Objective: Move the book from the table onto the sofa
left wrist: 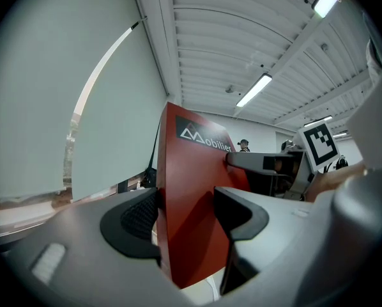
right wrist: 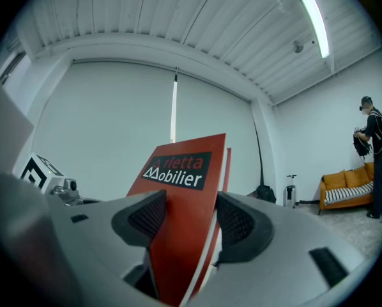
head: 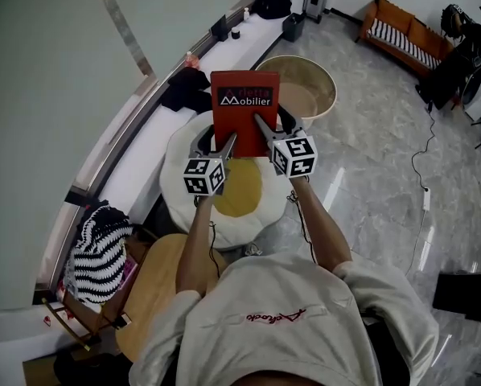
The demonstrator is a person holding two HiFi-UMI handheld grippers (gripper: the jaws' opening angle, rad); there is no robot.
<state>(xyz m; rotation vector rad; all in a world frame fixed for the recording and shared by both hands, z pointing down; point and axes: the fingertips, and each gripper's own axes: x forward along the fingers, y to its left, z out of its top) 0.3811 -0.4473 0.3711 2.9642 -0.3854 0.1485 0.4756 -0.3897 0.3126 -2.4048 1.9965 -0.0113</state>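
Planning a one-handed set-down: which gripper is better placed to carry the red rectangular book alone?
Right, probably. Both are shut on the red rectangular book, but the right gripper reaches further up its cover, near the middle; the left gripper pinches only its lower left edge.

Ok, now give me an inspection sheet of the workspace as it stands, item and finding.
Surface: round wooden table at lower left; the book is not on it.
Job's things: red book held in the air over an egg-shaped cushion; orange sofa far right.
Clutter: black cloth on the white ledge; beige tub.
Grippers: left gripper and right gripper both shut on the book.
Cables: one loose on the floor.
Surroundings: a person by the sofa.
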